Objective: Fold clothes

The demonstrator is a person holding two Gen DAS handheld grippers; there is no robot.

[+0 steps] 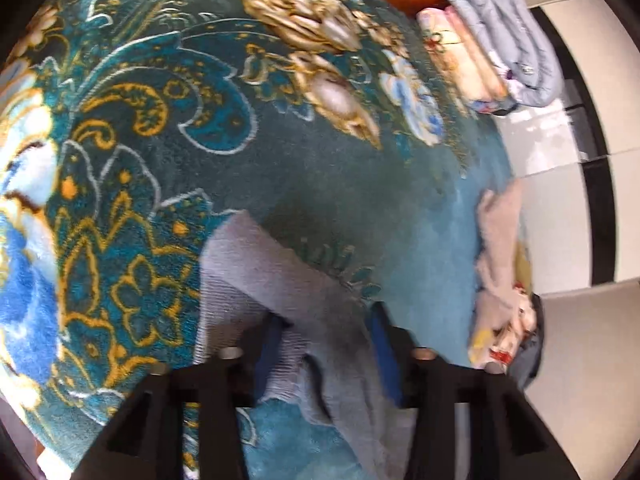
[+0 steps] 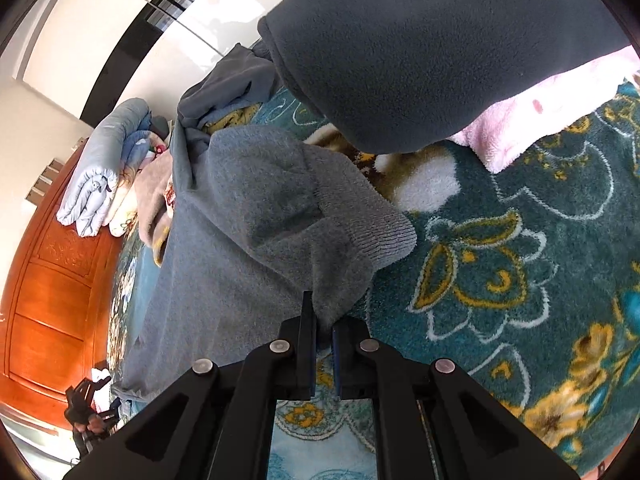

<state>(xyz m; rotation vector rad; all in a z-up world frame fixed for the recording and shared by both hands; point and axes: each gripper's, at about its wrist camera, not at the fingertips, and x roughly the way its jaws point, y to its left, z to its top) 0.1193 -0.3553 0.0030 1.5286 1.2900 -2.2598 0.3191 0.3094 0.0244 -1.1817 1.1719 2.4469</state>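
Grey sweater (image 2: 224,248) on teal floral blanket (image 1: 168,128)

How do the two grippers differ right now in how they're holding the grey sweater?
The right gripper has its jaws nearly together, pinching a bunched sleeve of the grey sweater; the left gripper has its jaws wide apart, with sweater fabric lying loose between them. The right one lifts a fold; under the left one the cloth lies on the teal floral blanket. Both are black with blue pads.

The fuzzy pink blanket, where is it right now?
In the right wrist view, the fuzzy pink blanket lies at upper right on the teal flowered bedspread, just under a dark grey fleece sleeve.
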